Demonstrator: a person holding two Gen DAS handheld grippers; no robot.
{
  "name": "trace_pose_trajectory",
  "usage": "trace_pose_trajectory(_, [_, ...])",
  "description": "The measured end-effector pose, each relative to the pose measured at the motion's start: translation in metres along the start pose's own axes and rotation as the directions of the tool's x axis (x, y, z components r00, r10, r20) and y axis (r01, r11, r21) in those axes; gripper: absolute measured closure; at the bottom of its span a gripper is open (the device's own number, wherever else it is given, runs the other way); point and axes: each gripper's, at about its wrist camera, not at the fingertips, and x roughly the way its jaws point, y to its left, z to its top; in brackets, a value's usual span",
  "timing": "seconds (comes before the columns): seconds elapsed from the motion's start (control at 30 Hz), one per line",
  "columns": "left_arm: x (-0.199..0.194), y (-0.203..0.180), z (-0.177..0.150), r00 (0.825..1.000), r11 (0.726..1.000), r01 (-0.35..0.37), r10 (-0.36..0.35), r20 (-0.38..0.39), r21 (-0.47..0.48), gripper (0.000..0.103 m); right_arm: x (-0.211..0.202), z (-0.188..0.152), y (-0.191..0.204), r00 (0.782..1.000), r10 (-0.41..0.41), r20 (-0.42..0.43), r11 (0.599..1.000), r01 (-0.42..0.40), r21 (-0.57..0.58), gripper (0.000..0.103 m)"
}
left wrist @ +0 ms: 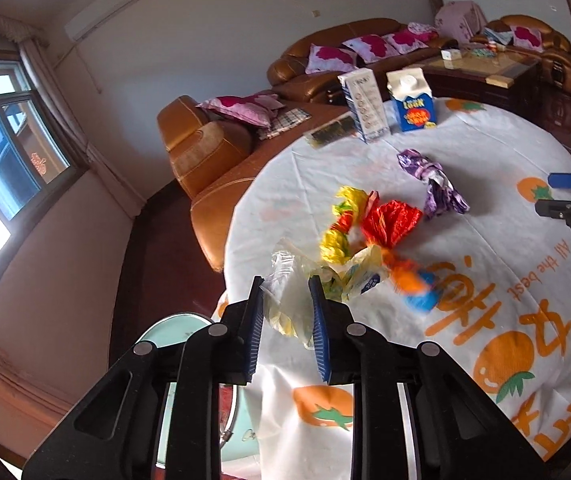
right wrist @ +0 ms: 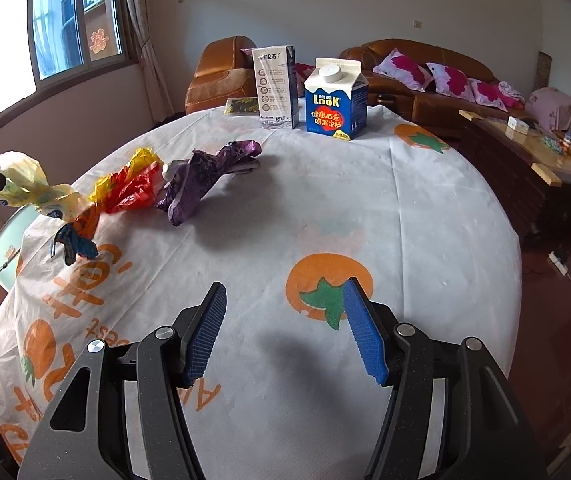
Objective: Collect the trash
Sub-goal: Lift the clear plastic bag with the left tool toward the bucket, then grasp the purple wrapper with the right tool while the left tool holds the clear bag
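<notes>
Trash, a pale yellow crinkled plastic wrapper [left wrist: 289, 312], is pinched between the ribbed blue pads of the left gripper [left wrist: 287, 292]; the jaws are drawn nearly together on the thin film. The wrapper is lifted clear of the cloth and trails, in the right wrist view [right wrist: 25, 188], as a twisted strip ending in an orange and blue crumpled tail [right wrist: 77, 236], which looks to hang just above the table's edge. The left gripper is pitched downward over the near rim of the table, its black arms angled in toward the pads.

Just behind the held piece, a red and yellow foil wrapper [left wrist: 369, 224] is seen crumpled on the cloth, glossy and sharply creased. Beside it, apart from it, a purple wrapper [left wrist: 433, 184] lies twisted and folded. Farther back two cartons stand upright side by side: a tall white carton [left wrist: 363, 106] and a shorter blue gable-top carton [left wrist: 411, 100] with a round white cap.

The round table [right wrist: 425, 216] is covered by a white cloth printed with orange fruit and lettering. A pale green round bin [left wrist: 173, 336] is seen below the table's edge, under the left gripper.

The right gripper [right wrist: 285, 320] is held tilted down over bare cloth, its jaws apart with nothing between the pads, well away from the wrappers.
</notes>
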Motion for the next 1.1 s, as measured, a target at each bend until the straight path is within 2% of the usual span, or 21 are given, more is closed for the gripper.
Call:
trace_pose_trajectory(0.2, [-0.001, 0.015, -0.003, 1.0, 0.999, -0.014, 0.015, 0.011, -0.036, 0.082, 0.003, 0.021, 0.019, 0.999, 0.042, 0.021, 0.999, -0.042, -0.006, 0.043])
trace_pose_trajectory(0.4, [-0.002, 0.035, -0.006, 0.999, 0.996, -0.042, 0.044, 0.02, -0.084, 0.082, 0.024, 0.051, 0.045, 0.996, 0.091, 0.022, 0.996, -0.091, -0.003, 0.043])
trace_pose_trajectory(0.6, [0.003, 0.052, -0.016, 0.998, 0.991, -0.056, 0.056, -0.001, -0.118, 0.082, 0.056, 0.069, 0.063, 0.992, 0.12, -0.042, 0.993, -0.12, 0.018, 0.043])
trace_pose_trajectory(0.63, [0.005, 0.053, -0.018, 0.998, 0.991, -0.056, 0.055, -0.004, -0.121, 0.082, 0.06, 0.069, 0.064, 0.99, 0.128, -0.054, 0.992, -0.126, 0.025, 0.045])
trace_pose_trajectory(0.67, [0.006, 0.055, -0.02, 0.999, 0.991, -0.054, 0.054, -0.008, -0.124, 0.082, 0.065, 0.069, 0.063, 0.989, 0.134, -0.069, 0.991, -0.132, 0.034, 0.054])
trace_pose_trajectory(0.77, [0.009, 0.06, -0.024, 0.998, 0.99, -0.056, 0.054, -0.017, -0.131, 0.082, 0.072, 0.066, 0.06, 0.983, 0.149, -0.108, 0.989, -0.145, 0.04, 0.073])
trace_pose_trajectory(0.8, [0.01, 0.062, -0.025, 0.998, 0.989, -0.055, 0.053, -0.02, -0.135, 0.082, 0.073, 0.065, 0.058, 0.981, 0.153, -0.122, 0.988, -0.149, 0.04, 0.084])
trace_pose_trajectory(0.83, [0.011, 0.063, -0.026, 0.998, 0.989, -0.054, 0.051, -0.022, -0.138, 0.082, 0.071, 0.064, 0.056, 0.98, 0.155, -0.127, 0.988, -0.151, 0.041, 0.091])
trace_pose_trajectory(0.93, [0.013, 0.065, -0.029, 0.999, 0.989, -0.047, 0.044, -0.027, -0.14, 0.082, 0.066, 0.061, 0.048, 0.984, 0.131, -0.12, 0.991, -0.127, 0.041, 0.097])
trace_pose_trajectory(1.1, [0.013, 0.06, -0.03, 0.999, 0.991, -0.04, 0.036, -0.029, -0.127, 0.082, 0.063, 0.063, 0.017, 0.994, 0.03, -0.107, 0.996, -0.022, 0.081, 0.099])
